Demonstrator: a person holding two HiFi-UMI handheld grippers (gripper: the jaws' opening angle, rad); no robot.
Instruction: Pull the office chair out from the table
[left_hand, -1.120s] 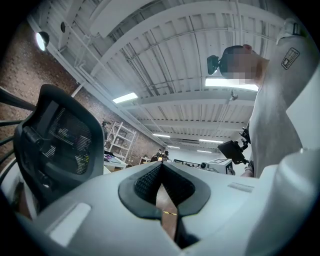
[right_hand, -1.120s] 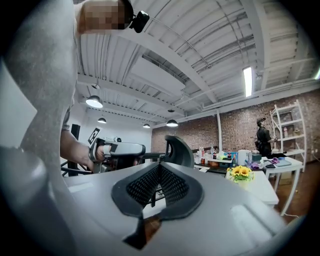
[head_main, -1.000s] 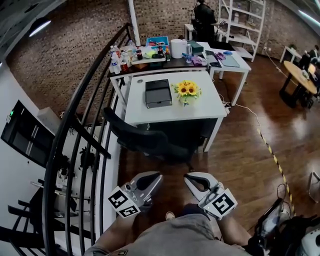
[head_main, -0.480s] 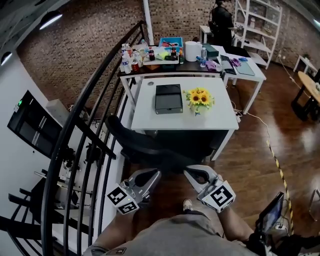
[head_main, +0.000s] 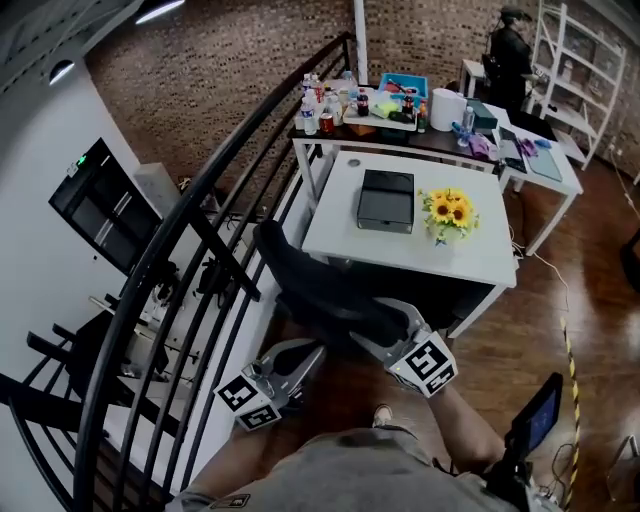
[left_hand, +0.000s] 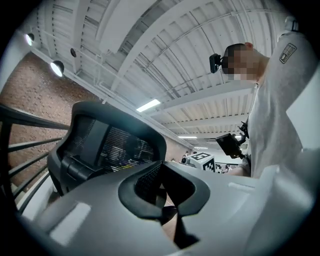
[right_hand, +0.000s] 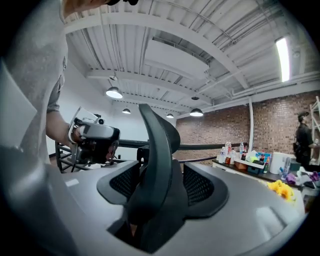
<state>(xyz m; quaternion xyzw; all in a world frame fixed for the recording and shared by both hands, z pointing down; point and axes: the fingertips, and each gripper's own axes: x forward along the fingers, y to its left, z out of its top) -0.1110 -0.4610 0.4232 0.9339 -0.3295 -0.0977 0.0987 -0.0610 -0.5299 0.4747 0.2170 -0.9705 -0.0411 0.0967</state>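
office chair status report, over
Left gripper shut, empty, short of the office chair. Right gripper jaws just opened, chair back's edge between them, not clamped. Chair tucked at the white table. Black railing close beside it.

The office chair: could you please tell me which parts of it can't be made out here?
- Base and wheels: head view, hidden under the backrest of the office chair and the white table.
- Seat: left gripper view, cut off behind the body of the left gripper; only the backrest shows.

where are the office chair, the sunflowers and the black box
office chair (head_main: 310, 285), head view, on its backrest
sunflowers (head_main: 448, 210), head view, on the blooms
black box (head_main: 386, 198), head view, on its top face
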